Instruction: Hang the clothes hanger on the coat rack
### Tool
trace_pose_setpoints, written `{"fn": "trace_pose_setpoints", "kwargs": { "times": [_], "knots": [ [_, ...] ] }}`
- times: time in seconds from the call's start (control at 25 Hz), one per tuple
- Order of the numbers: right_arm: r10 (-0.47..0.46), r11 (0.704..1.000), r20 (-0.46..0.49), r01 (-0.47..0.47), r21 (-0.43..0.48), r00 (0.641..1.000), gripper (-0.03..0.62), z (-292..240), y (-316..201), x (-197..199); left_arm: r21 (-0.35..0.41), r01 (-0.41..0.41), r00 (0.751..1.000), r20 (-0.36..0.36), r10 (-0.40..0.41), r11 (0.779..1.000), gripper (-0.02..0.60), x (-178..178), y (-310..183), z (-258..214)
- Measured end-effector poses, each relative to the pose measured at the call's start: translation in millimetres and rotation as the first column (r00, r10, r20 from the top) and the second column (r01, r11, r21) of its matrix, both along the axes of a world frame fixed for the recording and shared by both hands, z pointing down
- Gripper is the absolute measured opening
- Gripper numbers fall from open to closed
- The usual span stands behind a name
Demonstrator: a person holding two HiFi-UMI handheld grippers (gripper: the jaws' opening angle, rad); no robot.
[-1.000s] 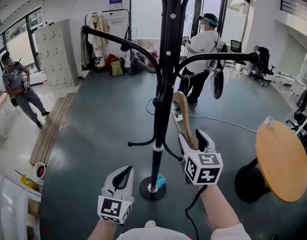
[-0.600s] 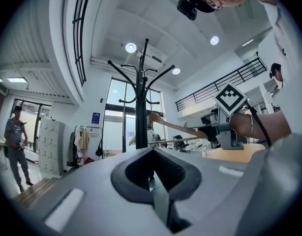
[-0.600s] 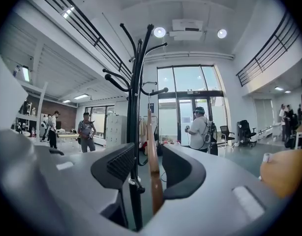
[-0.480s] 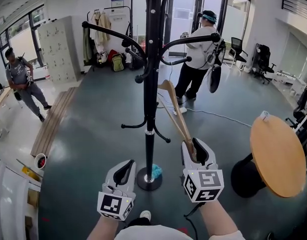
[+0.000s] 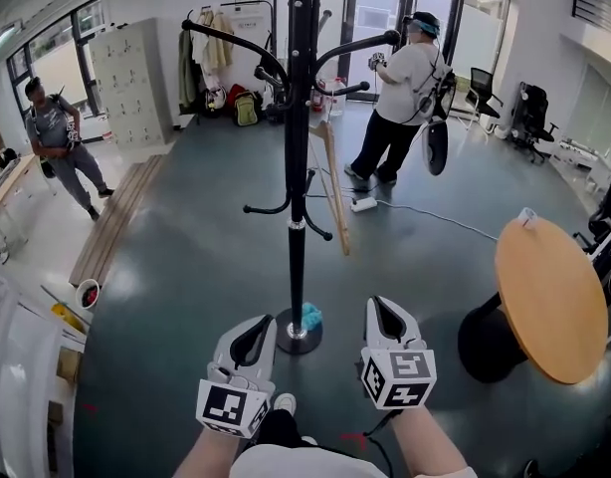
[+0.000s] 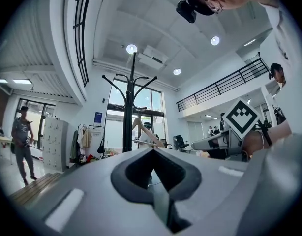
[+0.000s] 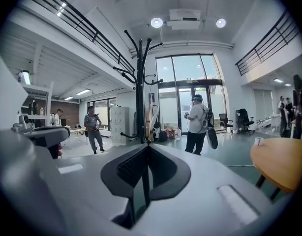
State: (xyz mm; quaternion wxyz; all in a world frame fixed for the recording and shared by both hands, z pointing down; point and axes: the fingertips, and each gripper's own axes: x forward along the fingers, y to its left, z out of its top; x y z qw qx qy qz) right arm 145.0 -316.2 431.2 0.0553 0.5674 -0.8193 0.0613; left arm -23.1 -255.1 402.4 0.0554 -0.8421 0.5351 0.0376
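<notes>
At 10 o'clock in the head view a person in grey walks near the lockers, well apart from the work. The left gripper sits low at 7 o'clock, its jaws pressed together with nothing between them. The coat rack stands straight ahead at 12 o'clock. The clothes hanger dangles just to the right of its pole, below an upper arm at about 1 o'clock, and neither tool touches it. The right gripper, at 5 o'clock, is also closed and empty. A round table lies at 3 o'clock.

The hanging looks done, so the step in hand is probably to get clear. Both tools should be kept low and away from the pole and its lower arms, because a knock could swing the hanger off. It is worth checking that the hook is seated before leaving.

That seat is the hard part to read: the hanger shows nearly edge-on, and its hook is lost against the dark arm. The top of the rack is cut off in the head view. In both gripper views the hanger is small.
</notes>
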Motion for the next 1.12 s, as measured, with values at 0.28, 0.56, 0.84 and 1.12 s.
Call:
{"fn": "trace_pose_setpoints", "kwargs": {
  "times": [0.28,0.56,0.84,1.12],
  "knots": [
    [-0.045,0.998,0.010,0.045,-0.046,0.999,0.026,23,54,7,-0.017,0.032,0.999,-0.006,-0.033,0.999,0.000,7,55,-4],
    [-0.086,0.996,-0.004,0.086,-0.039,0.996,0.026,35,98,-8,-0.008,-0.011,0.998,-0.064,0.011,1.000,0.000,1,95,-7],
    [-0.041,0.998,-0.004,0.041,-0.054,0.999,0.026,35,147,-25,-0.024,-0.038,0.999,-0.038,0.037,0.999,0.000,-21,138,-3],
    [-0.020,0.998,-0.022,0.019,-0.056,1.000,0.026,41,219,-62,-0.047,-0.067,0.998,-0.027,0.065,0.997,0.000,-56,202,6]
  ]
}}
